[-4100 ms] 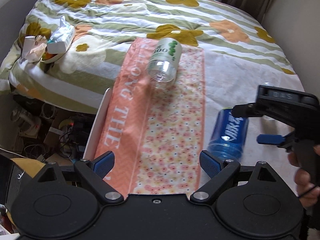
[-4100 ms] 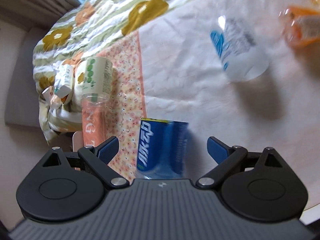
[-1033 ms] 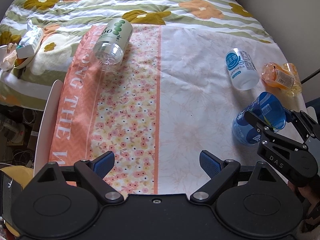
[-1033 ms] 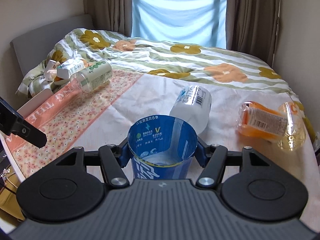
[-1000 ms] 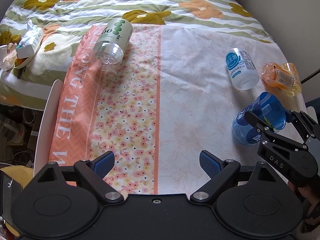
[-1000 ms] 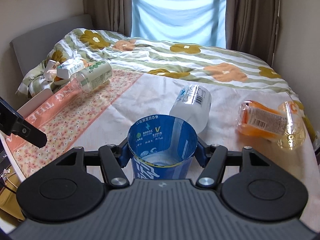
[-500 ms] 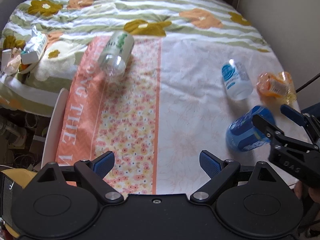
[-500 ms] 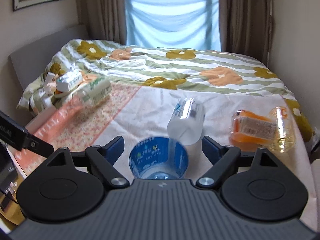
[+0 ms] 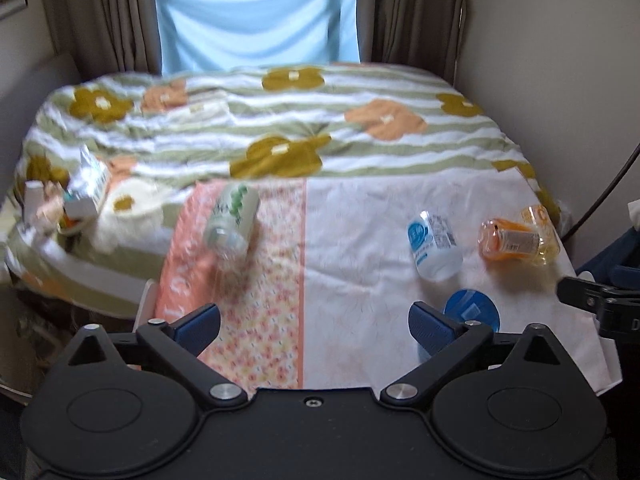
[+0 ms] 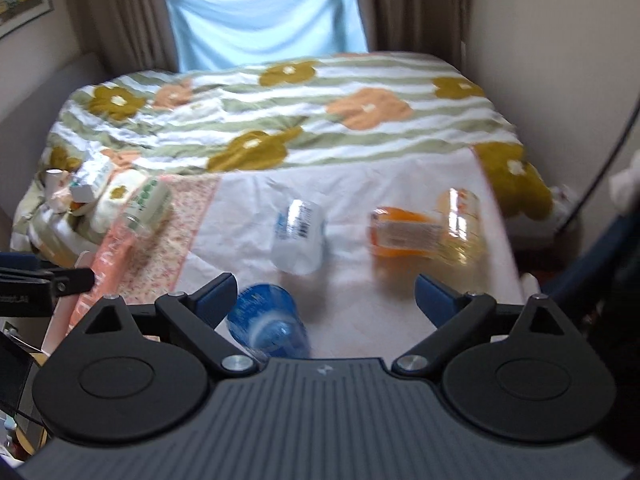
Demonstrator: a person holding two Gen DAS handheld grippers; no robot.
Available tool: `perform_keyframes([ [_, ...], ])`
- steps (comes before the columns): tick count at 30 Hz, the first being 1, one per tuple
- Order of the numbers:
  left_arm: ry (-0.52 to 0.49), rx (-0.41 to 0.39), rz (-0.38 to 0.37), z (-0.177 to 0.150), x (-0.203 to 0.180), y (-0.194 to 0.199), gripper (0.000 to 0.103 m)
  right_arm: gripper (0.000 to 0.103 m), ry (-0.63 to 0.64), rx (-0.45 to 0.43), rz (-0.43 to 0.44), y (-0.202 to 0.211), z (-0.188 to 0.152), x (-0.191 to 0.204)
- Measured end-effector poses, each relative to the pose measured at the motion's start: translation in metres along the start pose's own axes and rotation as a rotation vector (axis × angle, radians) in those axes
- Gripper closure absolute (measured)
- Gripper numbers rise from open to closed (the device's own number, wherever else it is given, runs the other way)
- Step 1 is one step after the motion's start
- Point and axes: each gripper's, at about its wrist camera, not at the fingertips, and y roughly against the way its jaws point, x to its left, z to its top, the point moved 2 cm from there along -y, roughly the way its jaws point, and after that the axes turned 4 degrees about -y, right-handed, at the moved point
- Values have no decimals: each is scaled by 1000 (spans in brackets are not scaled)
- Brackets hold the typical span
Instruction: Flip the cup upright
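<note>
The blue cup (image 10: 266, 326) stands upright on the white cloth, mouth up, free of both grippers. In the left wrist view the blue cup (image 9: 472, 312) shows just behind my left gripper's right finger. My right gripper (image 10: 326, 294) is open and empty, pulled back above the cup, which sits near its left finger. My left gripper (image 9: 314, 322) is open and empty over the floral cloth. The right gripper's body shows at the right edge of the left wrist view (image 9: 600, 304).
A green-labelled cup (image 9: 232, 220) lies on the orange cloth. A clear blue-labelled cup (image 9: 434, 244) and an orange cup with a clear one (image 9: 518, 240) lie on the white cloth. Clutter (image 9: 64, 208) sits at the bed's left edge. A flowered quilt (image 9: 280, 128) lies beyond.
My right gripper opened, let go of the blue cup standing upright, and drew back and up. Both cameras lifted and tilted toward the window.
</note>
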Motion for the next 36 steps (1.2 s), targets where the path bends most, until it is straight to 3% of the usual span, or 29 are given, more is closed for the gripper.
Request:
perform_keyframes([
  [4, -22, -19, 17, -3, -6, 3, 0, 0, -24, 62, -36, 2, -4, -6],
  [11, -32, -27, 14, -15, -16, 3, 0, 0, -15, 95, -74, 2, -15, -7],
  [36, -28, -35, 14, -15, -20, 6, 0, 0, -13, 106, -76, -1, -16, -4],
])
